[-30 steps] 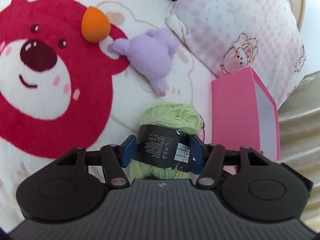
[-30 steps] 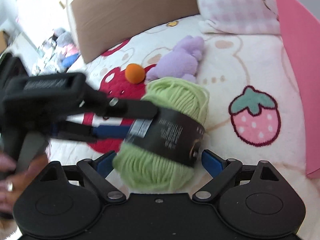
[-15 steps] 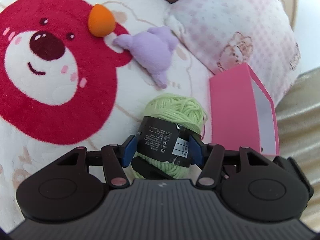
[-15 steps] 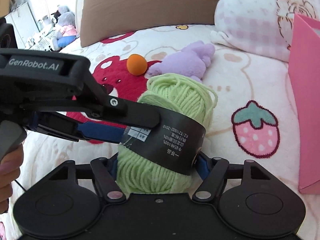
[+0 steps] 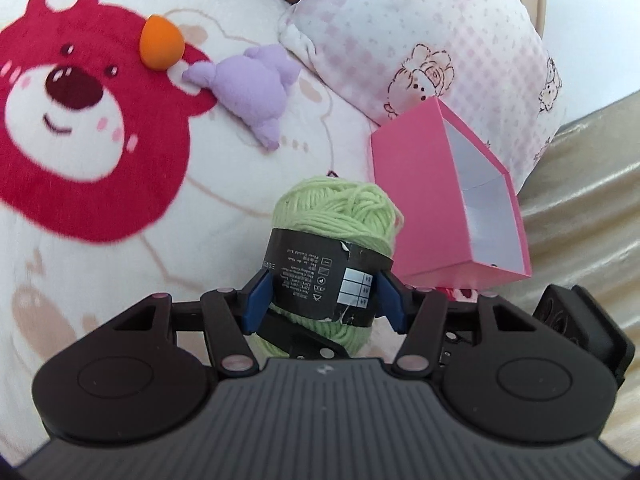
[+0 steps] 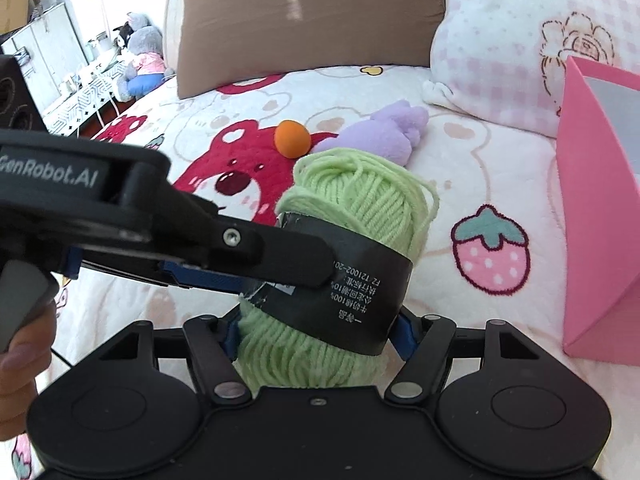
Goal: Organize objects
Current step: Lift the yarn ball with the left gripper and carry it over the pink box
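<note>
Both grippers, left [image 5: 320, 300] and right [image 6: 316, 336], angle downward, fingers clamping the green yarn skein [image 5: 336, 216]; right was wider before.

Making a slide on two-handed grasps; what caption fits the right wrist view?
Both grippers clamp a green yarn skein above the bedspread, pink box at right.

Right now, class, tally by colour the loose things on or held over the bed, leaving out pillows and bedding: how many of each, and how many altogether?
Green: 1, the yarn skein
Purple: 1, the plush toy
Orange: 1, the ball
Pink: 1, the open box
Total: 4
</note>
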The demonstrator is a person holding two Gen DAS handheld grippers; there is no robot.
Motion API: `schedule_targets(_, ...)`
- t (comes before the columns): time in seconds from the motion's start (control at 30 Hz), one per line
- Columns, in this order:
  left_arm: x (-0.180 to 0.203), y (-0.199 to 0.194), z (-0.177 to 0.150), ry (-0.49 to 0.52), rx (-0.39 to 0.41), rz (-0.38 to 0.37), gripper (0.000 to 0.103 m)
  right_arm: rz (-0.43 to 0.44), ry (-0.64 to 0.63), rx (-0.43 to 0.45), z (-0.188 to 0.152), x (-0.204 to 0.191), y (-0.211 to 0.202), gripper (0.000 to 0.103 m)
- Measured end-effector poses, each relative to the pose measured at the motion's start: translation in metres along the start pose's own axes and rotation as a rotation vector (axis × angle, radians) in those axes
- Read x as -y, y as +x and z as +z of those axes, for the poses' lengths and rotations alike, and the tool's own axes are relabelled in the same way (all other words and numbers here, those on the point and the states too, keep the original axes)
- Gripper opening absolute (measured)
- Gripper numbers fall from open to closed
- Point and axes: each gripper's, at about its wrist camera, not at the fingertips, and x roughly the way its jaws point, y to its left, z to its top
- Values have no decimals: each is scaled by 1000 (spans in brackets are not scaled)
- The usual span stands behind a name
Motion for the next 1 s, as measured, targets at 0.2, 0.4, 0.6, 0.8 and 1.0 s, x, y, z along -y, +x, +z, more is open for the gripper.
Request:
schedule_targets(0.2,12,-5,-12,-45,-42,-22,58,-25,-27,-7,-10,-5,-24,74)
schedule_targets(0.4,40,-24,-25,-1,-58,-60,58,-2,25,37,-17,-4,-64,74)
schedule_targets(0.6,70,-35,-34,56,-84,-48,58,-2,59,27,-15,-5,-93,75)
schedule_targets(0.8,93,-43,-40,70,-129,-37,58,-4,79,-1,-15,-5,-117,75)
schedule_targets(1.0,115,-50,-43,88,-164,-55,58,-29,74,-11,-12,-8,-142,76)
